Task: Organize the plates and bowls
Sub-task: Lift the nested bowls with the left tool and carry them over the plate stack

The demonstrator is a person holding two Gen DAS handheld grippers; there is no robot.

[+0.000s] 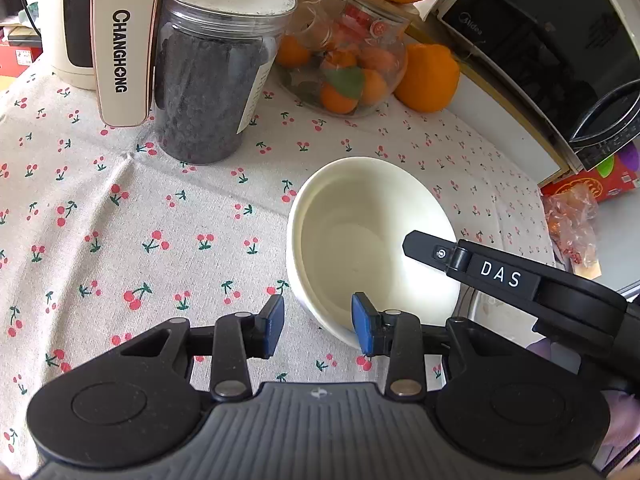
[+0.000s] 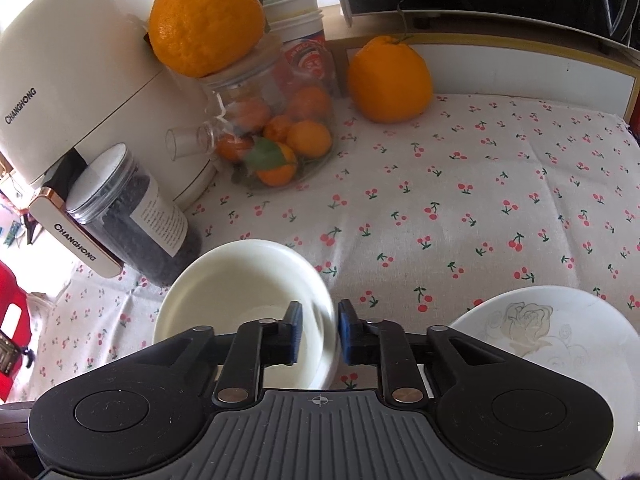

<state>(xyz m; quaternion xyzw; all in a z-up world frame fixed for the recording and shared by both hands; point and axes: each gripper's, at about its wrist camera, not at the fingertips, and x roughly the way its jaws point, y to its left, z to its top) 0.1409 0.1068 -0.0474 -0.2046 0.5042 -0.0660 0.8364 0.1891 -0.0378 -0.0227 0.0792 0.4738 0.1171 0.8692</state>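
Crockery on a cherry-print tablecloth (image 2: 460, 184) looks only partly sorted. A plain white round ceramic bowl (image 1: 360, 232) sits near the middle of the cloth, tipped in both views so its mouth faces the cameras. The right gripper (image 2: 318, 338) straddles the bowl's right rim: one blue pad is inside, the other outside, and the rim between them is blurred. The jaws look closed onto that rim, apparently grasping the bowl, though contact on both pads is hard to confirm. In the left wrist view the same gripper's black finger reaches over the bowl from the right.

The left gripper (image 1: 318, 326) hovers at the bowl's near edge with its jaws released and wide. One pad is outside the wall and one is over the inside. Neither clearly touches it.

A white round dish with a pale rose pattern (image 2: 552, 340) lies to the right of the bowl, near the front edge of the table. By my judgement nothing is stacked yet, so joining the bowl with the dish is what remains.

Counted: one plain bowl, one rose-patterned dish and two grippers. Beyond them stand one clear jar of dark contents (image 1: 212, 80), one glass jar of small oranges (image 2: 276, 128), two large oranges and one cream appliance (image 2: 80, 92).
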